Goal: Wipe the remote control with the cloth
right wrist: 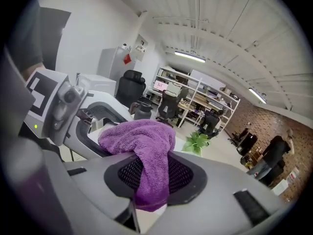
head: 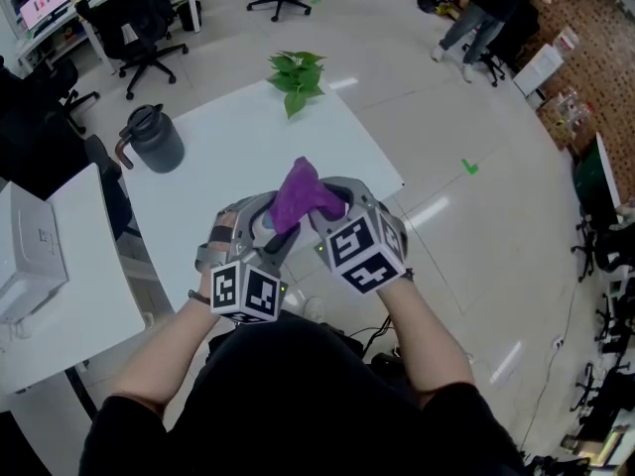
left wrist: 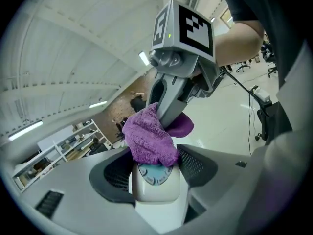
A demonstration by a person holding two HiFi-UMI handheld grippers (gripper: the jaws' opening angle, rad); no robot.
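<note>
Left gripper (left wrist: 152,168): jaws clamped on cream plastic remote control (left wrist: 156,186) (pale-blue button pad (left wrist: 152,174) showing)
Right gripper (right wrist: 146,180): jaws pinching purple terry cloth (right wrist: 142,136)
Cloth: draped over remote's far end

- Surface (head: 228,137): a wide bare stretch across the middle. The dark jug (head: 154,139) stands at the far left and the potted plant (head: 296,75) at the far edge, well apart.
- The left hand-held gripper (head: 260,228) and right hand-held gripper (head: 332,198) are close together above the near edge. The purple cloth (head: 303,194) fills the gap between them.
- The remote control (left wrist: 154,177) takes up the left jaws.
- Right of the surface: open floor (head: 466,246).
- Left: a second surface (head: 94,296) carrying a white machine (head: 30,256), with only a narrow gap between the two surfaces.
</note>
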